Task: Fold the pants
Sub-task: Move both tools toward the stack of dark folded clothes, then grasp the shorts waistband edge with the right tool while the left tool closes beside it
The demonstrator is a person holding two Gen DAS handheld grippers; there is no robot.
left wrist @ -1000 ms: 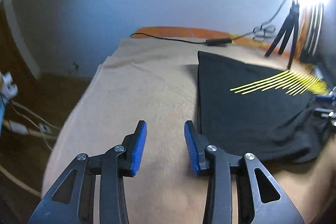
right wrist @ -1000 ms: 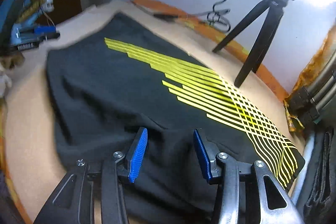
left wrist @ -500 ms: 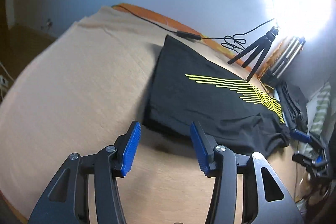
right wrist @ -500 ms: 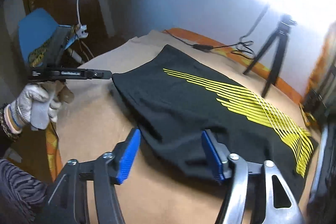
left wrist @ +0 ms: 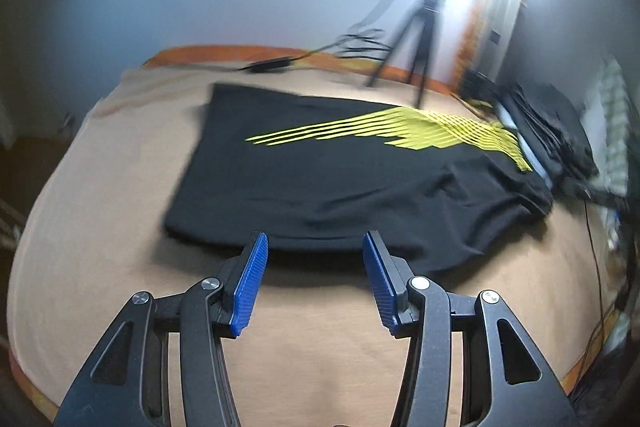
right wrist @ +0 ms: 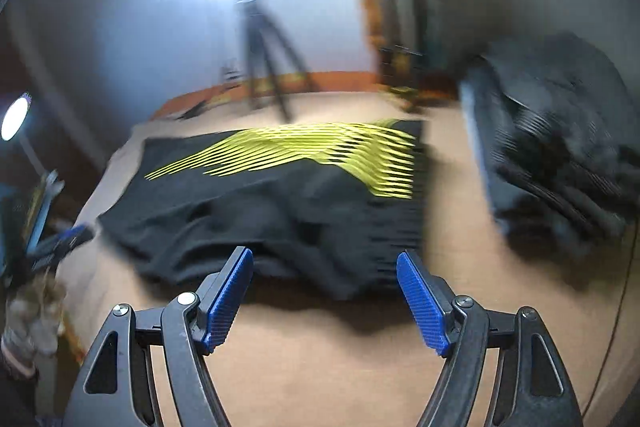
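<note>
Black pants with yellow stripes flat on the tan bed cover, bare cover along the near edge. Left gripper partly open, empty. Right gripper just opened wider, empty, above bare cover.

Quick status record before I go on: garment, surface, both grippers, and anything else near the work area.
garment: black pants with yellow stripe print, lying folded on the tan sheet, near edge rumpled
left gripper: open, nothing between the pads, just short of the garment's near edge
right gripper: open, its jaws have just been opening wider, nothing between them, at the rumpled near edge
tripod: stands beyond the garment
dark clothes pile: to the right of the garment, apart from it
image quality: both views motion-blurred
</note>
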